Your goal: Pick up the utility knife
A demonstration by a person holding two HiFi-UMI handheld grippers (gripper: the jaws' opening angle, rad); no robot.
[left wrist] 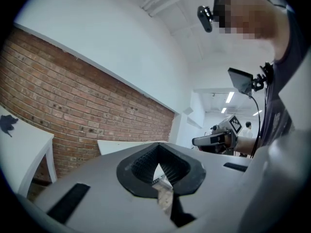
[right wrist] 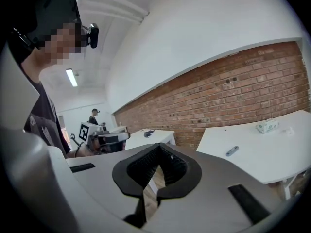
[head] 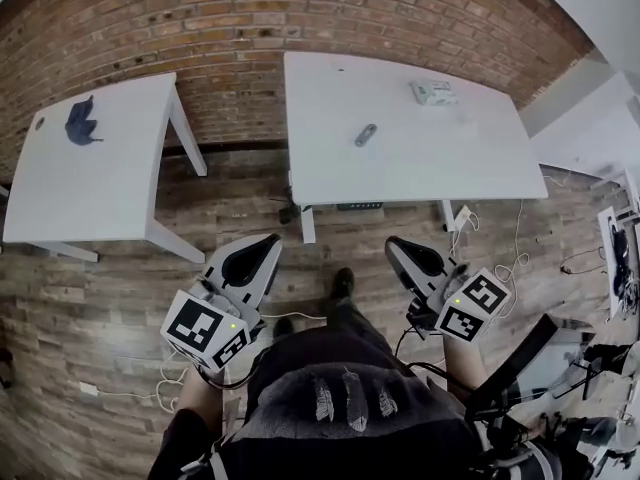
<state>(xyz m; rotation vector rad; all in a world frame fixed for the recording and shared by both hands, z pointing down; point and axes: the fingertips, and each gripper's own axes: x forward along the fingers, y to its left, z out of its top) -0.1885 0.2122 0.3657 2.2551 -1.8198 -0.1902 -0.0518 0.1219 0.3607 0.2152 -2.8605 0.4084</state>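
A small grey utility knife (head: pixel 366 134) lies on the white table (head: pixel 480 158) ahead, near its middle; in the right gripper view the knife (right wrist: pixel 232 151) shows far off on the same table (right wrist: pixel 272 154). My left gripper (head: pixel 268 243) is shut and empty, held over the wooden floor well short of the table. My right gripper (head: pixel 395 243) is likewise shut and empty, near the table's front edge. The left gripper (left wrist: pixel 156 147) points level toward the brick wall. The right gripper (right wrist: pixel 158 147) tilts slightly down toward the tables.
A pale green packet (head: pixel 433 92) lies at the table's far right. A second white table (head: pixel 90 158) on the left bears a dark blue cloth (head: pixel 79 122). A brick wall (head: pixel 240 18) runs behind both. Cables (head: pixel 505 258) trail on the floor at right.
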